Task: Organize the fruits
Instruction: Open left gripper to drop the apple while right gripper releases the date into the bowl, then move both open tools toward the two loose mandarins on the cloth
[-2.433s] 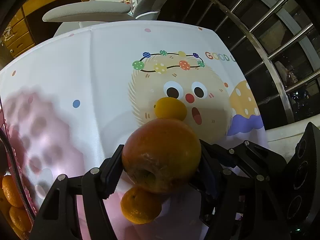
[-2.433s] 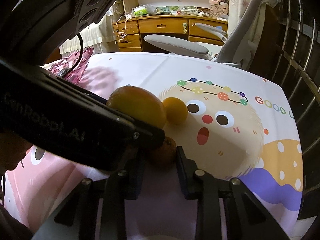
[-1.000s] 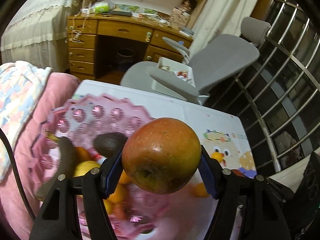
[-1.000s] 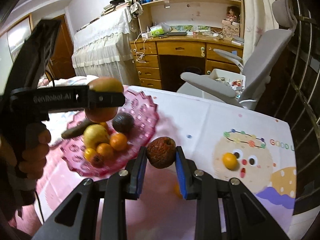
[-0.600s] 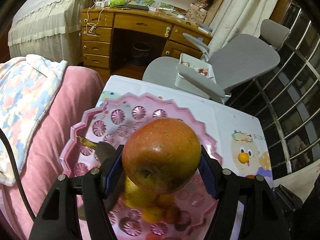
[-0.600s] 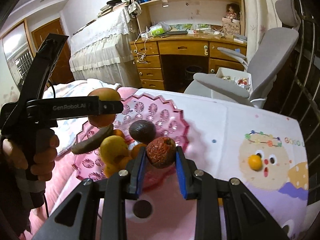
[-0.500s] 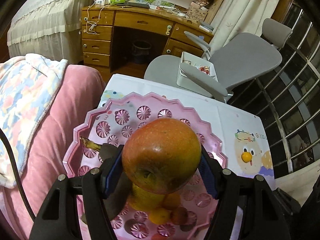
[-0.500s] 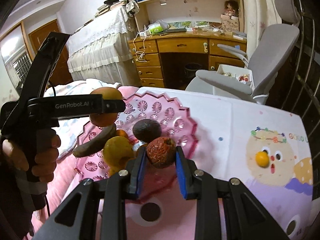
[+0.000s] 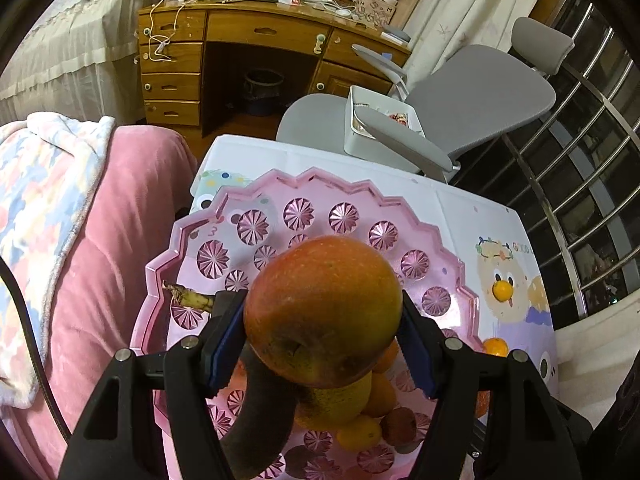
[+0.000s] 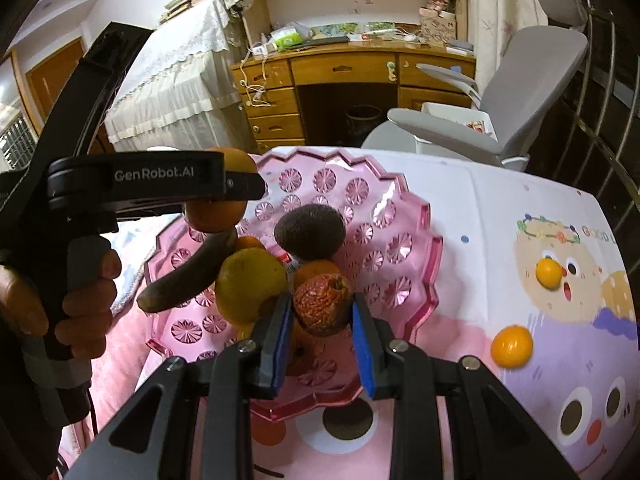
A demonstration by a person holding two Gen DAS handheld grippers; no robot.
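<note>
Both grippers are loaded over the pink tray (image 9: pixel 224 216): left gripper (image 9: pixel 322 340) pinches the apple (image 9: pixel 322 312), right gripper (image 10: pixel 322 320) clamps a wrinkly red fruit (image 10: pixel 320 306). Drop-off step, I'd say; next, lower into free spots and release. Two oranges (image 10: pixel 512 346) wait on the cloth.

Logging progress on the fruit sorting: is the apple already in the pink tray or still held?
Still held. The left gripper clamps the apple above the pink tray, clear of the fruit below.

Pink tray (image 9: pixel 420 216) – glossy faceted plastic; apple (image 9: pixel 322 311) smooth; desk (image 9: pixel 256 36) – wood.
</note>
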